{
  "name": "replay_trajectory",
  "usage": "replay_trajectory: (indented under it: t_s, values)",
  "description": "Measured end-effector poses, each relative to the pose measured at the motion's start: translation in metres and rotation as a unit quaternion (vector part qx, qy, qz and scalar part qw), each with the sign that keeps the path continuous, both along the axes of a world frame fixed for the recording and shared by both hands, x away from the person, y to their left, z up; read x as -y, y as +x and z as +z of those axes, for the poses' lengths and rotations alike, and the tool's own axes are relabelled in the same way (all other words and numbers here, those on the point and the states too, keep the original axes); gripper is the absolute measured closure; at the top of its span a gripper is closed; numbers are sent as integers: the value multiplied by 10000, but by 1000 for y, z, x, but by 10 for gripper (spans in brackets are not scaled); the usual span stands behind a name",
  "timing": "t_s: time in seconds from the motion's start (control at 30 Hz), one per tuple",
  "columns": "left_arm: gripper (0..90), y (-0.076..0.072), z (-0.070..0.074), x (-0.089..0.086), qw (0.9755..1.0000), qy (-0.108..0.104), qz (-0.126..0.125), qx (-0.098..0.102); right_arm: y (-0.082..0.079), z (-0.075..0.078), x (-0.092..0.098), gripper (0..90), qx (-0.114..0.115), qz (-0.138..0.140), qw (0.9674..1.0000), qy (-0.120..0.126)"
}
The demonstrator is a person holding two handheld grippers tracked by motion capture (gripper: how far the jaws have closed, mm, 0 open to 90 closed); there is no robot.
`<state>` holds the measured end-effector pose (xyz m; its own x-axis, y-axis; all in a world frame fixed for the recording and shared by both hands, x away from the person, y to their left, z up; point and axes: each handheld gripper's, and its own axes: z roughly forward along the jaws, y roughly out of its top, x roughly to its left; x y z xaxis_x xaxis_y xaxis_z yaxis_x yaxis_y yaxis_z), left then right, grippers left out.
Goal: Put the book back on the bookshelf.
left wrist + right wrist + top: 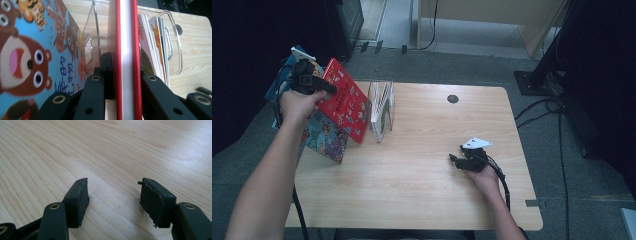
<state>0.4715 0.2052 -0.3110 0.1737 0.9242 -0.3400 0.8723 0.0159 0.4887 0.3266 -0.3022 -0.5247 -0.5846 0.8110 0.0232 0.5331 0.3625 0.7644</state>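
On the light wooden table point(422, 165) a clear plastic book rack point(382, 112) stands near the far left corner, with a few thin picture books point(384, 102) upright in it. This rack serves as the landmark.

The left gripper point(319, 86), held in the person's left hand point(299, 105), sits just left of the rack and above the table's left edge. Its black jaws are clamped on the fore-edge of a red hardcover picture book point(346, 100), which hangs tilted, its lower corner close beside the rack's left side. In the left gripper view the red book point(127, 50) runs straight up between the two jaws, its white page block visible between the red covers; the rack's clear wall point(175, 45) and the thin books point(152, 47) lie to its right.

A blue picture book with cartoon bears and tigers point(324, 137) leans left of the rack, behind and below the red one, its lower corner over the table edge; its cover point(30, 55) is seen at the left of the left gripper view.

The right gripper point(456, 159), in the right hand point(484, 175), rests low over the bare table well to the right of the rack and nearer the person. Its jaws stand wide apart with nothing between them, the worn pads point(80, 197) just above the wood grain.
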Motion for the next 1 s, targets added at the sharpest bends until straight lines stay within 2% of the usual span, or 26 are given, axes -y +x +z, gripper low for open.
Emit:
replay_trajectory:
  t_s: [0.23, 0.37, 0.4, 0.47, 0.63, 0.7, 0.8, 1.0]
  values:
    - [801, 11, -5, 5, 9999, 14, -90, 48, -3, 0, 0, 393, 19, -68, 10000, -10]
    - [792, 14, -6, 4, 9999, -51, -118, 38, -5, 0, -1, 390, 10, -108, 9999, -3]
    - [782, 14, -5, 5, 9999, -8, -147, 29, -5, 0, -1, 390, 1, -112, 9999, -6]
    - [698, 13, -3, 5, 9998, 16, -175, 75, -7, 0, 0, 388, 11, -132, 9999, -12]
    - [545, 10, 2, -1, 9998, 19, -174, -19, -9, 0, 0, 388, -6, -170, 9999, -2]
    - [518, 8, 4, -5, 9999, 44, -114, -19, -9, 0, 1, 387, -3, -157, 9999, -8]
    - [499, 5, 10, -11, 9999, -90, -67, 78, -10, 0, 1, 385, -4, -170, 9999, 1]
    - [473, -7, 25, -20, 9997, -74, -91, 193, -12, 0, 3, 380, -1, -148, 9999, -9]
